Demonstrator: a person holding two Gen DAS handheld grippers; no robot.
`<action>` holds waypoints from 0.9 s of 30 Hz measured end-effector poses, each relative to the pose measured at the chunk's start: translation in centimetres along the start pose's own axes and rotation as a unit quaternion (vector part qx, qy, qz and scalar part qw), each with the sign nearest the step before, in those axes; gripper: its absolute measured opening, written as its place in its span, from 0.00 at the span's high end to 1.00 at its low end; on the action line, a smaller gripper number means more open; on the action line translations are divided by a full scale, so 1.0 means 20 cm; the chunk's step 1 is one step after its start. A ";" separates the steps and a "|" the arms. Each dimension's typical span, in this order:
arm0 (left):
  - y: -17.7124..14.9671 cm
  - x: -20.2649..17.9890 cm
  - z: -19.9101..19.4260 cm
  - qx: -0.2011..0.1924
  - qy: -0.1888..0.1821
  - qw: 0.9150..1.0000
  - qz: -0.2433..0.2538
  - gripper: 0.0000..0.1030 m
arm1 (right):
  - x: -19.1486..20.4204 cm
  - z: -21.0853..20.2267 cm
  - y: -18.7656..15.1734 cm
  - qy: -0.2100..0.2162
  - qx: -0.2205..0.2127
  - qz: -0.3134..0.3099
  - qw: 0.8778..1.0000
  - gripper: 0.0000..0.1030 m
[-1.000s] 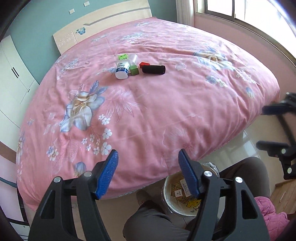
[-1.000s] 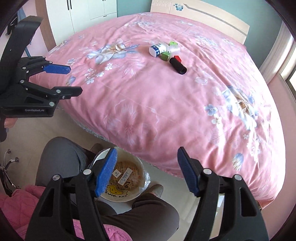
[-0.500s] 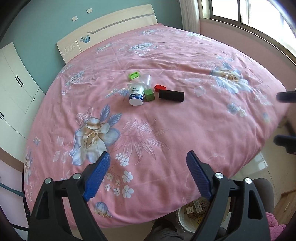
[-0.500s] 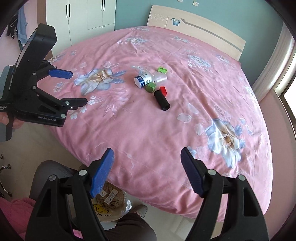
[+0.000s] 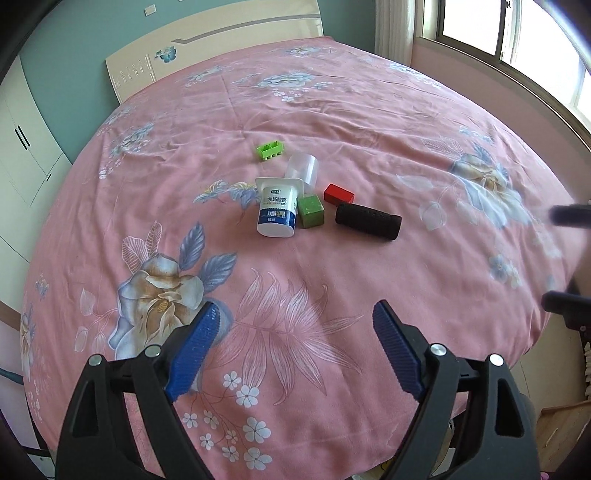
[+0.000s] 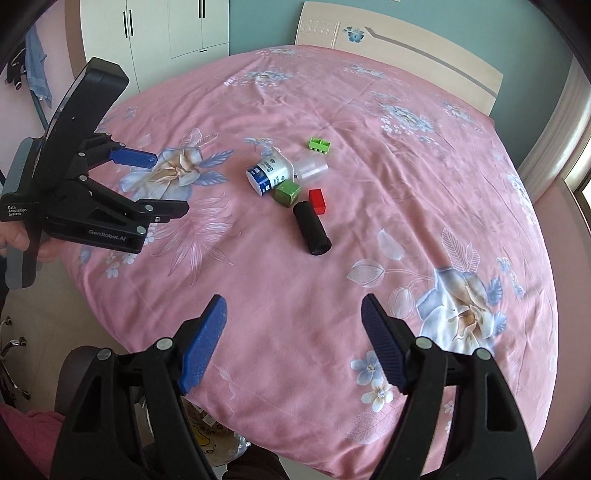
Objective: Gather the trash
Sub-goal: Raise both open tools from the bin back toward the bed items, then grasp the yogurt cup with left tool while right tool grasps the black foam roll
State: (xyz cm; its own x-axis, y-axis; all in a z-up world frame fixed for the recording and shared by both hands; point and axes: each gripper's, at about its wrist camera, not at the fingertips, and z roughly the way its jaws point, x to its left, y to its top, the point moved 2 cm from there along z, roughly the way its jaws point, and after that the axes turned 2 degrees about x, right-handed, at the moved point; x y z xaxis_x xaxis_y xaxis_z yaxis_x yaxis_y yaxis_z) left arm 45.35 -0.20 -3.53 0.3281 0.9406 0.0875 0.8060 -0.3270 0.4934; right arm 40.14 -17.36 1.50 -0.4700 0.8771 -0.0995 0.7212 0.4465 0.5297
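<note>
A cluster of small items lies mid-bed on the pink floral cover: a white yogurt cup (image 5: 277,210) (image 6: 266,174) on its side, a clear plastic cup (image 5: 303,168) (image 6: 312,168), a green cube (image 5: 311,211) (image 6: 287,193), a red block (image 5: 338,194) (image 6: 318,201), a black cylinder (image 5: 368,221) (image 6: 312,228) and a green toy brick (image 5: 270,150) (image 6: 320,144). My left gripper (image 5: 293,349) (image 6: 162,184) is open and empty, above the bed short of the cluster. My right gripper (image 6: 293,341) is open and empty, also short of it.
A trash bin (image 6: 208,430) with paper scraps shows on the floor below the bed's near edge. The headboard (image 5: 207,48) and white wardrobes (image 6: 177,26) stand behind the bed. A window (image 5: 517,33) is at the right.
Both grippers have risen from over the bin and moved forward above the bed toward the cluster. The items look larger and closer. Both stay open.
</note>
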 end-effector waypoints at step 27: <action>0.36 0.18 0.84 0.054 -0.039 0.997 -0.035 0.16 | -0.20 1.04 0.30 0.039 0.075 -0.004 0.996 0.27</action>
State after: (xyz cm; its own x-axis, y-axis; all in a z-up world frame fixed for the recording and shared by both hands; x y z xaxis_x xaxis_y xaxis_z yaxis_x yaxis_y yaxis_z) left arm 60.66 -0.77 -14.16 0.3027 0.9530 -0.0140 0.8752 -0.2721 0.4001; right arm 57.02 -14.54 -12.35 -0.5098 0.8596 -0.0338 0.7826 0.4797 0.3968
